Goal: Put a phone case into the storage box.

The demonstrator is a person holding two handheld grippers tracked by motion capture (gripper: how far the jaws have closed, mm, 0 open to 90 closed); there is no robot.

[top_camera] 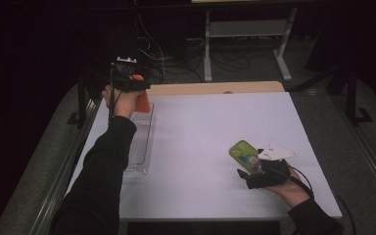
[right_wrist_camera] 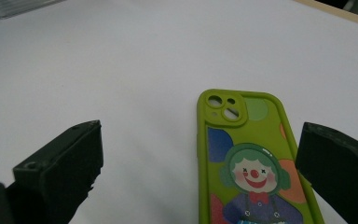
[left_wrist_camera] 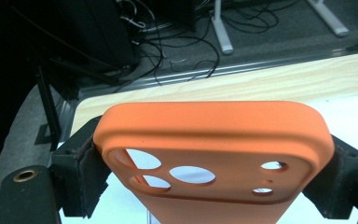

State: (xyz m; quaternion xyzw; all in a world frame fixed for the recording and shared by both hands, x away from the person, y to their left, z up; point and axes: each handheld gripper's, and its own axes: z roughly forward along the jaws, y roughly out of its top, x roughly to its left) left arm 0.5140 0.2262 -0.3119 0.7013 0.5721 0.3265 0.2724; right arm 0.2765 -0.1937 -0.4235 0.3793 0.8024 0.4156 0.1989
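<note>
The left hand-held gripper (left_wrist_camera: 212,158) pinches a matte orange case (left_wrist_camera: 214,140) with rounded corners and camera cutouts, above the far end of a clear ribbed tray (top_camera: 139,147). The right hand-held gripper (right_wrist_camera: 200,172) stands spread around a glossy green case (right_wrist_camera: 249,163) printed with a clown, flat on the white tabletop (top_camera: 200,132).

Left gripper (top_camera: 138,88) raised at the far left, forearm stretched forward in a dark sleeve, jaws clamped across something held between them. Right gripper (top_camera: 254,169) low at the near right, wrist bent inward, jaws spread wide, gripping nothing.
</note>
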